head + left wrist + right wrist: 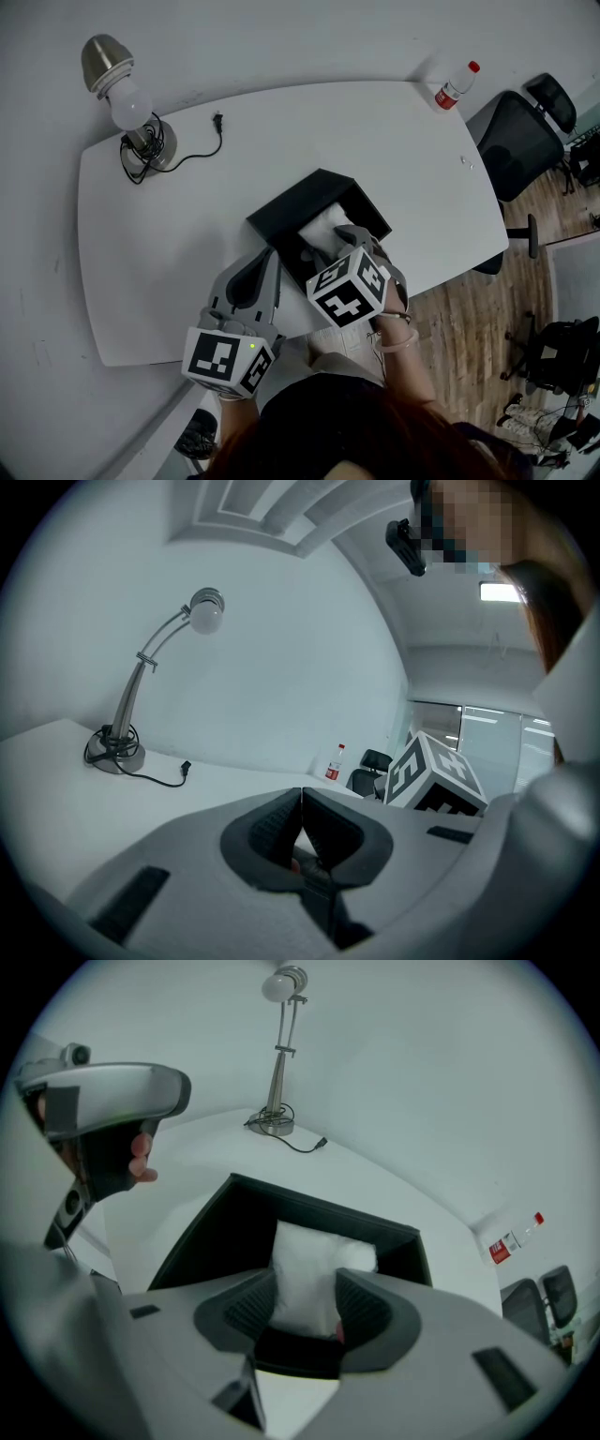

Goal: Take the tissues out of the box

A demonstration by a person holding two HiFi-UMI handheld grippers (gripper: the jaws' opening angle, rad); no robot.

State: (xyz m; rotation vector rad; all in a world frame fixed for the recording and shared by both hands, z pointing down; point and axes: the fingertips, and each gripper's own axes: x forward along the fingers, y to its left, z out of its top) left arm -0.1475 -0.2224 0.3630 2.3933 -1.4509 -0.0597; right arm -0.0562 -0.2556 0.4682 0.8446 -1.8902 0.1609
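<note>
Right claw (305, 1288) is seen angled down into the open black box (309, 1208), closed partway onto the tissues (323, 1255). The white soft pack fills the gap between the jaws, and both pads lie against its sides. How firmly it is pinched cannot be told. Left claw (301, 803) is held with its jaws together and nothing between them, just beside the box's near left corner. Whether that corner is touched cannot be made out. The task is judged to be at its start: the pack sits inside the box, its upper part standing toward the box's far wall and its lower part taken between the right claw's jaws. Nothing white is seen on the table (169, 234) outside the box. What has been reached is a hold on the pack. What is left is the lift clear of the box walls and the setting down outside the box, probably with the box steadied from its near left side.
</note>
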